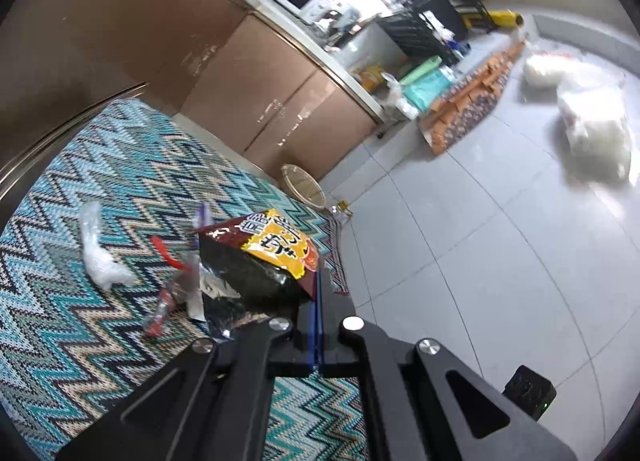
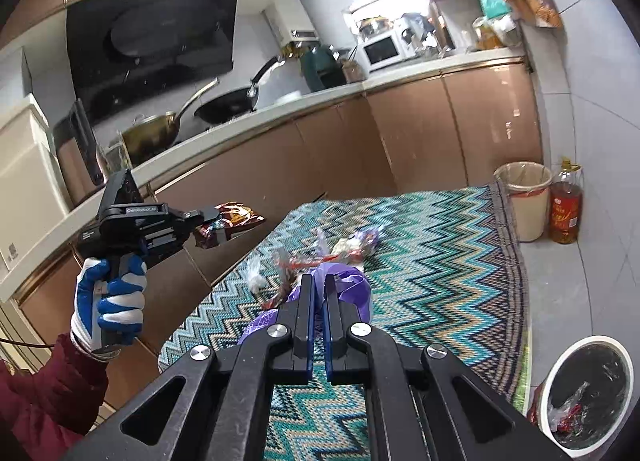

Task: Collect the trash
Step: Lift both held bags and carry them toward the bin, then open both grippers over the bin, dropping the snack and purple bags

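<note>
Two grippers loaded — left gripper (image 1: 318, 289) jaws clamped on snack bag (image 1: 260, 257), right gripper (image 2: 318, 293) jaws clamped on purple plastic bag (image 2: 344, 281), both lifted above zigzag mat (image 2: 440, 261). Carry step; next — black-lined bin (image 2: 588, 393), release. Wrappers (image 2: 344, 249) remain on mat.

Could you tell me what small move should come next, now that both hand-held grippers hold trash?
Probably swing the right hand-held gripper, shut on the purple bag, toward the black-lined bin at lower right; it already holds trash and stands nearest.

Open tiled floor (image 2: 592, 285) right of the rug (image 2: 440, 261); cabinets (image 2: 320, 165) wall its left.
</note>
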`<state>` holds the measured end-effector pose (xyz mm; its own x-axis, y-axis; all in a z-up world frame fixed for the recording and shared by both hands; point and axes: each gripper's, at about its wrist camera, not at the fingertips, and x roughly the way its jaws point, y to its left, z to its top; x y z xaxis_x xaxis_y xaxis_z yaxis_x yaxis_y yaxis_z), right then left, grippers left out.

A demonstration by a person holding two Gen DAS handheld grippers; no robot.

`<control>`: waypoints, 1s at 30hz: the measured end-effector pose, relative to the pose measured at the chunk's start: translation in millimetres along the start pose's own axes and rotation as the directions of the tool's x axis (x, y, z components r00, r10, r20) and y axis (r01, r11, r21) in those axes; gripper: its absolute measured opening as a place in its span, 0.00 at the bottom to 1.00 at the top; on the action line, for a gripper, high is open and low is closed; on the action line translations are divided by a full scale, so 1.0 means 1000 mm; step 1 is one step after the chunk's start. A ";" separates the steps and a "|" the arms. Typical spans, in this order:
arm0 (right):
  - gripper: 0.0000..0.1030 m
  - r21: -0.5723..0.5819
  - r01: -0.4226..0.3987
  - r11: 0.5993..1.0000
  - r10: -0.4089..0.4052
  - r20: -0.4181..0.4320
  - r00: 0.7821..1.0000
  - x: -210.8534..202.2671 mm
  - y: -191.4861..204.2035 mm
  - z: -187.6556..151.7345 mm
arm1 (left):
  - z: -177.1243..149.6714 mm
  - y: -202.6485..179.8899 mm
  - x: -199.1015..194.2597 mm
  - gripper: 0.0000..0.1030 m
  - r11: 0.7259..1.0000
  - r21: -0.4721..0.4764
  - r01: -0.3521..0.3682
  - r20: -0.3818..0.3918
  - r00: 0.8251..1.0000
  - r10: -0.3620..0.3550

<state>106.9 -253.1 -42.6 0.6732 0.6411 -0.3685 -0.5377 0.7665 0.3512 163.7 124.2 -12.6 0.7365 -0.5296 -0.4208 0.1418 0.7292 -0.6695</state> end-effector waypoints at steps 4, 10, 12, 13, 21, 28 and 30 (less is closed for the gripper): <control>0.04 0.047 0.053 0.997 -0.056 0.059 0.997 -0.034 -0.026 -0.005 | -0.012 -0.038 0.023 0.00 0.998 0.068 0.009 -0.064 0.998 -0.004; 0.04 0.121 0.181 0.976 -0.195 0.117 0.974 -0.084 -0.074 -0.016 | -0.041 -0.105 0.094 0.00 0.982 0.178 0.058 -0.221 0.975 -0.017; 0.04 0.143 0.245 0.959 -0.263 0.120 0.957 -0.099 -0.092 -0.021 | -0.056 -0.132 0.125 0.00 0.970 0.227 0.086 -0.285 0.958 -0.019; 0.04 0.153 0.274 0.949 -0.293 0.118 0.949 -0.106 -0.102 -0.023 | -0.063 -0.144 0.139 0.00 0.963 0.250 0.099 -0.313 0.950 -0.017; 0.04 0.197 0.471 0.860 -0.490 0.055 0.870 -0.133 -0.170 -0.037 | -0.142 -0.232 0.271 0.00 0.895 0.402 0.192 -0.528 0.847 0.056; 0.05 0.231 0.563 0.794 -0.572 -0.030 0.820 -0.126 -0.233 -0.050 | -0.205 -0.268 0.371 0.00 0.855 0.476 0.208 -0.617 0.771 0.155; 0.06 0.230 0.590 0.774 -0.593 -0.061 0.803 -0.120 -0.250 -0.055 | -0.222 -0.273 0.396 0.02 0.849 0.487 0.205 -0.634 0.752 0.182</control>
<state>132.1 -519.6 -133.4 0.8285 0.0621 -0.5565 0.0976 0.9626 0.2527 270.0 -380.4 -132.3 0.1602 -0.5402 -0.8261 0.5932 0.7216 -0.3569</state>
